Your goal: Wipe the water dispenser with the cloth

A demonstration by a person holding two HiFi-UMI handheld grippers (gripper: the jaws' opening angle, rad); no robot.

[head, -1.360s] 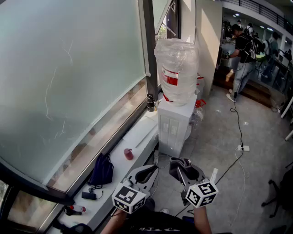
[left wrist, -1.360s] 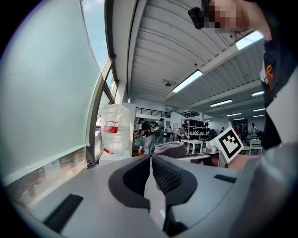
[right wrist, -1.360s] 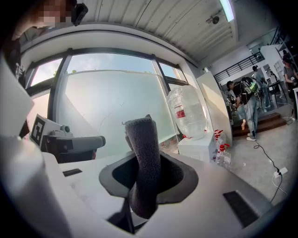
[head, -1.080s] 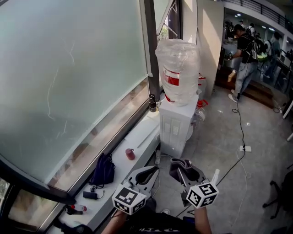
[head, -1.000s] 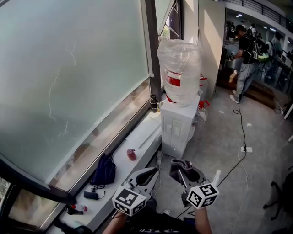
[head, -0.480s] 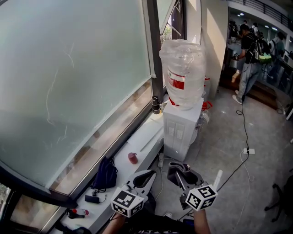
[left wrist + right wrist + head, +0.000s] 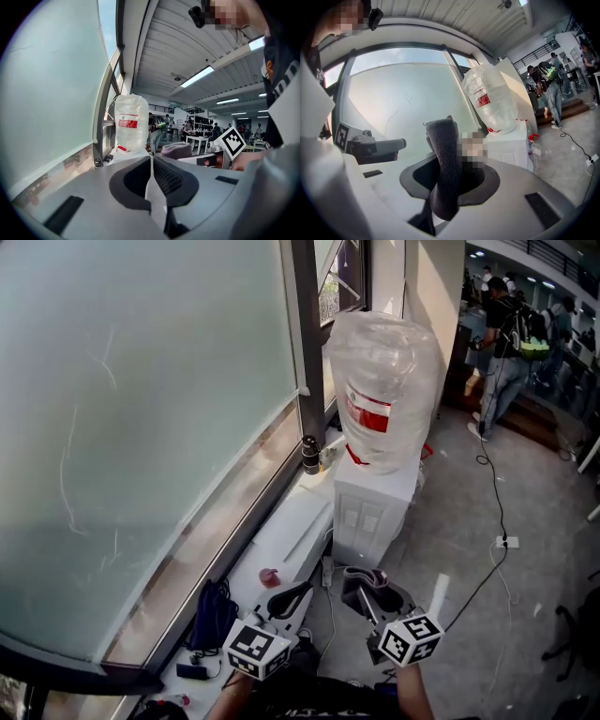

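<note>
Cloth (image 7: 443,159) in claw, you hold your right gripper (image 7: 373,594) clenched on the dark grey fabric, which stands folded between its jaws; your left gripper (image 7: 287,600) sits just beside it, jaws pressed together on nothing; both hang low in the head view, well apart from the water dispenser (image 7: 371,512), a white cabinet standing on the grey floor ahead of you, hard against the far end of a white window ledge (image 7: 298,521); a large bottle (image 7: 377,381), wrapped in clear plastic and bearing a red-and-white label, sits on top of the cabinet; a frosted window (image 7: 141,427) fills the left of the scene; on the ledge lie a small red cup (image 7: 269,577) and, nearer you, a dark bag (image 7: 213,615); a black cable (image 7: 492,507) trails across the floor at right; in the background a person with a backpack (image 7: 502,343) stands facing away.
</note>
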